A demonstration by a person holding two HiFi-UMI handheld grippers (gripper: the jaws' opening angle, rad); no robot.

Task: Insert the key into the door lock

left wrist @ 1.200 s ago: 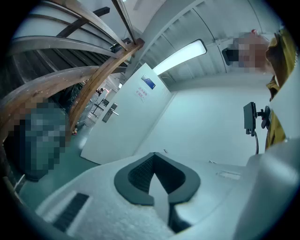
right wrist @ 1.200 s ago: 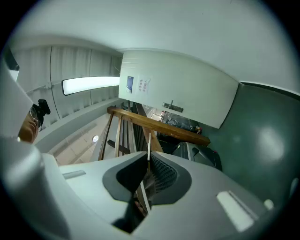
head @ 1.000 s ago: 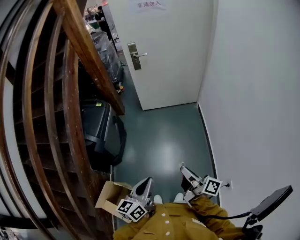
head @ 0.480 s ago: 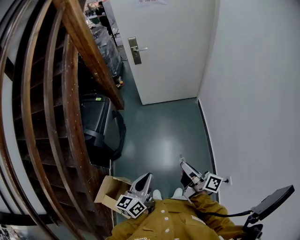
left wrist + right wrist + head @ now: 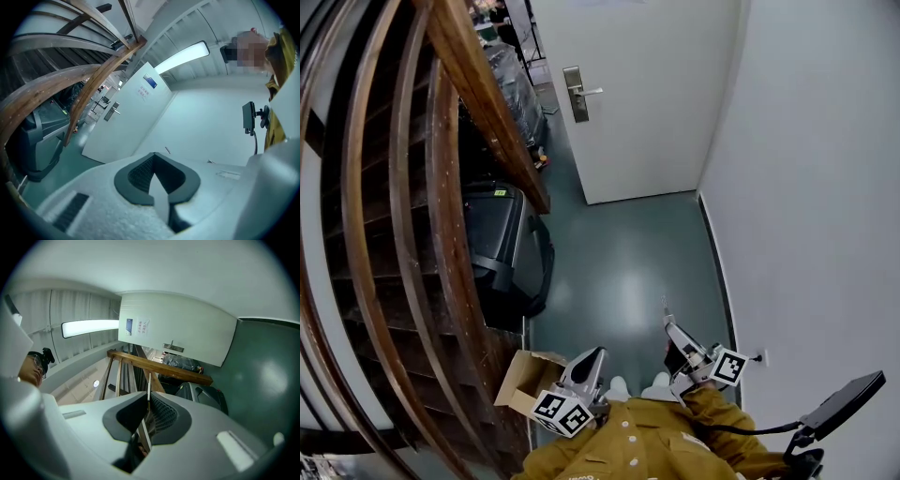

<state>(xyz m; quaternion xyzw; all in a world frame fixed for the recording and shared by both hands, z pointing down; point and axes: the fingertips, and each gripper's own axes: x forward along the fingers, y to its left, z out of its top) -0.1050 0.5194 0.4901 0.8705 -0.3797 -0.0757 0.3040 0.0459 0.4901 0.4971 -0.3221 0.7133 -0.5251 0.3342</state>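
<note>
One door [image 5: 647, 112], closed, with one lock plate [image 5: 575, 94] carrying a lever handle [image 5: 592, 91]. One key [image 5: 148, 386]. Two grippers, held low before the person's mustard-coloured jacket [image 5: 647, 445].

The right gripper [image 5: 667, 324] is clamped on the key. The blade is seen edge-on as a thin pale strip rising from between the ribbed pads [image 5: 161, 414] and pointing forward past the tips. The left gripper [image 5: 153, 155] has its jaws together with nothing between them.

The key is well apart from the lock plate, which sits at the far end of the green floor [image 5: 619, 272], on the door's left edge. Both grippers point roughly toward the door.

To the left are one wooden stair railing [image 5: 487, 103], one dark case [image 5: 502, 244] beneath it and one open cardboard box [image 5: 525, 380] just beside the left gripper. A plain wall [image 5: 816, 187] is on the right.

The key's head is hidden inside the pads. The keyhole is too small to make out. The notices [image 5: 143, 326] on the door are illegible and cut off in the head view.
</note>
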